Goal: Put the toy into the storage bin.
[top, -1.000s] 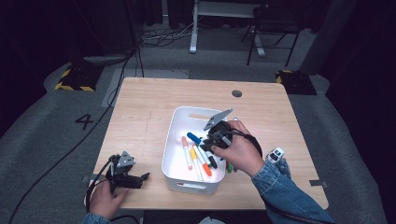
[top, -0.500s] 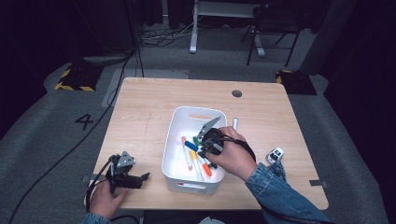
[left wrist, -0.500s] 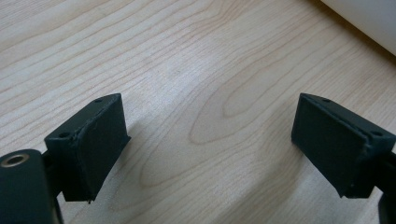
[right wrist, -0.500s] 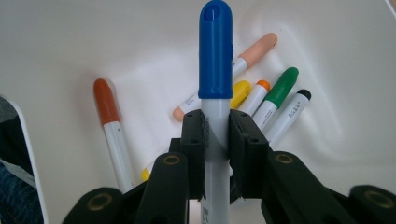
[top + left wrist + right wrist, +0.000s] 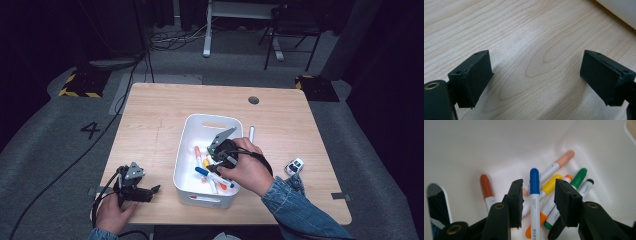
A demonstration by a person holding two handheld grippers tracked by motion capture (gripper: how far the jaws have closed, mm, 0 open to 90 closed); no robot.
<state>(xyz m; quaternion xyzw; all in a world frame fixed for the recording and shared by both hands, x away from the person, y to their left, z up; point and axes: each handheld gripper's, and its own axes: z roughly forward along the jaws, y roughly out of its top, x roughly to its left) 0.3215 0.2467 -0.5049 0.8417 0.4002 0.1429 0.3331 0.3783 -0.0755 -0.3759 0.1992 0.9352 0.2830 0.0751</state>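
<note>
**Blue marker lies free between parted right tongs in the white bin**

At the table's (image 5: pixel 150 115) near edge, about 7 o'clock, the left tongs (image 5: pixel 150 190) rest low on the wood with their jaws wide apart and bare grain between them. Toward 5 o'clock, the right tongs (image 5: pixel 537 197) dip into the white bin (image 5: pixel 192 127); their jaws have just been opening, and the blue-capped marker (image 5: pixel 534 195) lies between them, the pads off it. It rests atop the other markers (image 5: pixel 549 187) on the bin's floor. Outside, a toy car (image 5: pixel 294 166) sits at 3 o'clock, and a white marker (image 5: pixel 251 133) lies just beside the bin's right wall, farther back.
</note>
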